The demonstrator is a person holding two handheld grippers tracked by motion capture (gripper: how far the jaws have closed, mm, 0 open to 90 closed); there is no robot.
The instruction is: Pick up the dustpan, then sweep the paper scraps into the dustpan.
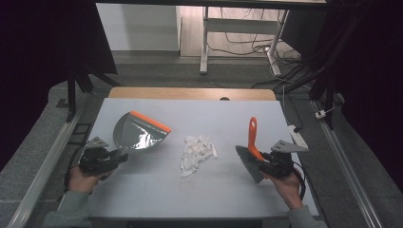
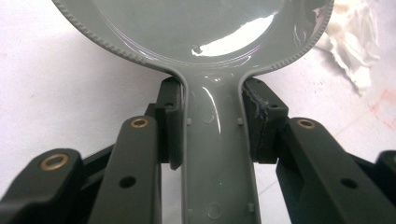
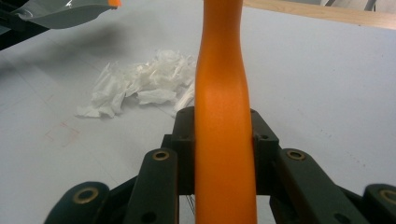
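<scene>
Dustpan (image 1: 138,134) handle clamped in left hand-held gripper (image 1: 116,156), brush (image 1: 252,156) handle clamped in right hand-held gripper (image 1: 263,160); paper scraps (image 1: 197,153) piled between, nearer brush.

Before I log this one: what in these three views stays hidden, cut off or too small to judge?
- Dustpan: in the left gripper view the top edge cuts off its front.
- Brush: in the right gripper view its bristles are out of frame; the handle runs past the top and bottom edges.
- Paper scraps: in the high view too small to count.
- Left gripper: in the high view too small to show the grip.
</scene>
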